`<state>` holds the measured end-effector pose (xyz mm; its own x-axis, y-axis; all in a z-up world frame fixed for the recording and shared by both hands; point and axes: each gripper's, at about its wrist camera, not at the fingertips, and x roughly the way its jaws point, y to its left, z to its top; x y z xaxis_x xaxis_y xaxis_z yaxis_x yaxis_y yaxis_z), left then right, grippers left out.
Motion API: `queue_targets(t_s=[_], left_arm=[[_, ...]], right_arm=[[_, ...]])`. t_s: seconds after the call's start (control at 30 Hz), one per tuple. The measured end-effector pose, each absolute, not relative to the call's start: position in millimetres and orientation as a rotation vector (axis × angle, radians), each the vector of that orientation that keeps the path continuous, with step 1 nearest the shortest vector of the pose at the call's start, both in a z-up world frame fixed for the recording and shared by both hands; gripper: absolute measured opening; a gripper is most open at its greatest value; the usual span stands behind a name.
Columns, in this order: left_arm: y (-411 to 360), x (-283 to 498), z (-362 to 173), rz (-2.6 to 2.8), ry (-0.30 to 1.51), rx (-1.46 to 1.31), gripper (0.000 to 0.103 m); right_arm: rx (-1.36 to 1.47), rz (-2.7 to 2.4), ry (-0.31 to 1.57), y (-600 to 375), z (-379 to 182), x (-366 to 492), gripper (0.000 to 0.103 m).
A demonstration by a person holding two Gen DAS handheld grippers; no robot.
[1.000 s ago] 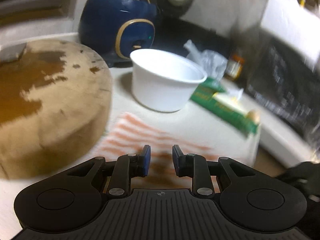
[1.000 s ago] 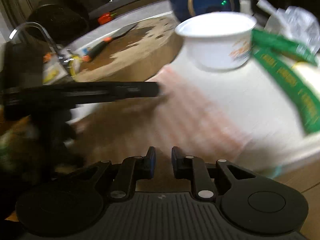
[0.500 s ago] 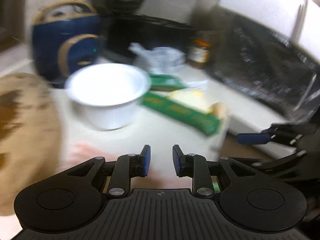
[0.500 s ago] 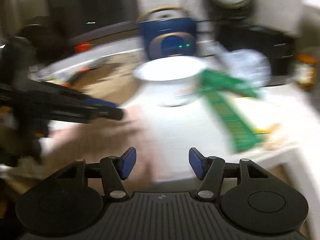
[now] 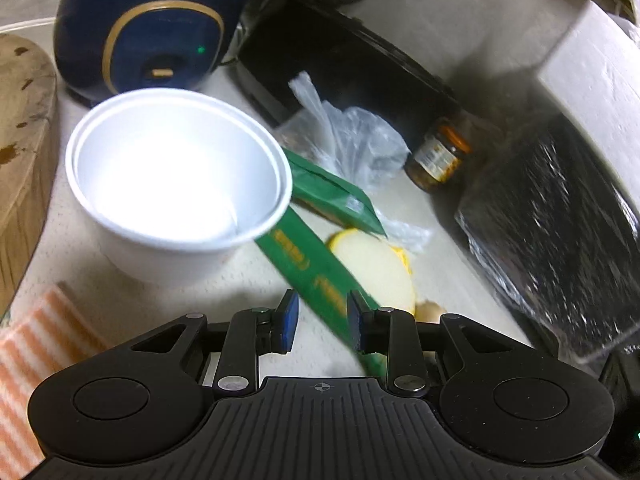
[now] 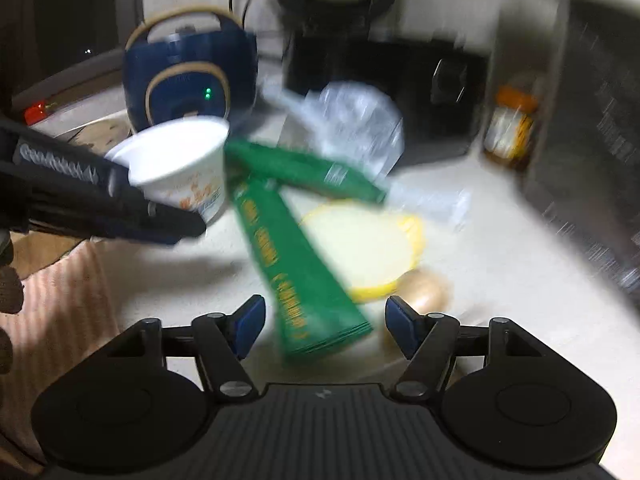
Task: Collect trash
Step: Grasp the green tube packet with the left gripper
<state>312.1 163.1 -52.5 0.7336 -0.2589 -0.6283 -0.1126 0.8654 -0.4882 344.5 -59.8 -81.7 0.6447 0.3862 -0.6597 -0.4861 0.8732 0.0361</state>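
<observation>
Trash lies on the white counter: a white paper bowl (image 5: 176, 184) (image 6: 180, 168), two green wrappers (image 5: 308, 264) (image 6: 296, 256), a yellow lid (image 5: 376, 268) (image 6: 360, 248), a crumpled clear plastic bag (image 5: 348, 140) (image 6: 356, 120) and a small brown scrap (image 6: 424, 288). My left gripper (image 5: 322, 322) is open a little, above the long green wrapper's near end, holding nothing. It also shows in the right wrist view (image 6: 104, 204), in front of the bowl. My right gripper (image 6: 324, 322) is wide open over the wrapper's near end, empty.
A blue rice cooker (image 5: 140, 28) (image 6: 188, 76) and a black appliance (image 5: 340, 52) stand behind. A sauce jar (image 5: 440, 156) (image 6: 508, 128) and a black foil-wrapped block (image 5: 560, 216) sit right. A wooden chopping block (image 5: 20, 132) and a striped cloth (image 5: 40, 344) lie left.
Both grippers swung right from the striped cloth toward the green wrappers and lid. The right gripper's jaws opened wide; the left ones opened slightly.
</observation>
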Motion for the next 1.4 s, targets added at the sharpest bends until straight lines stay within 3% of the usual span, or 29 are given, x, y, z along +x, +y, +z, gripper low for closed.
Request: queue_targets(t_s=[0.13, 0.33, 0.43, 0.63, 0.67, 0.7, 0.8, 0.9, 1.07, 1.23, 1.3, 1.4], left_arm=[[149, 334, -59, -0.097, 0.773, -0.488, 0.03], [130, 351, -58, -0.021, 0.722, -0.437, 0.03], [136, 347, -55, -0.04, 0.718, -0.46, 0.03], [150, 324, -63, -0.095, 0.757, -0.498, 0.03], [151, 318, -64, -0.102, 0.754, -0.502, 0.03], [153, 312, -65, -0.107, 0.752, -0.51, 0.03], [160, 298, -67, -0.103, 0.743, -0.559, 0.03], [164, 293, -69, -0.091, 0.734, -0.616, 0.03], [151, 298, -70, -0.009, 0.764, -0.535, 0.03], [127, 291, -59, 0.171, 0.748, -0.29, 0.03], [126, 285, -59, 0.169, 0.768, -0.313, 0.03], [128, 290, -67, 0.157, 0.835, -0.398, 0.03]], right_arm=[[-0.008, 0.768, 0.801, -50, -81, 324, 0.066], [-0.168, 0.7, 0.656, -55, -63, 285, 0.066], [-0.242, 0.57, 0.585, -61, -61, 297, 0.066], [-0.261, 0.542, 0.643, -49, -83, 348, 0.066], [-0.277, 0.536, 0.653, -45, -88, 353, 0.064], [-0.286, 0.533, 0.669, -41, -93, 361, 0.049], [-0.231, 0.545, 0.74, -40, -95, 361, 0.031], [-0.119, 0.672, 0.81, -48, -87, 336, 0.026], [-0.11, 0.854, 0.834, -49, -81, 282, 0.028], [-0.193, 0.793, 0.776, -54, -80, 259, 0.043], [-0.21, 0.75, 0.734, -66, -76, 254, 0.053], [-0.221, 0.677, 0.697, -85, -73, 253, 0.055]])
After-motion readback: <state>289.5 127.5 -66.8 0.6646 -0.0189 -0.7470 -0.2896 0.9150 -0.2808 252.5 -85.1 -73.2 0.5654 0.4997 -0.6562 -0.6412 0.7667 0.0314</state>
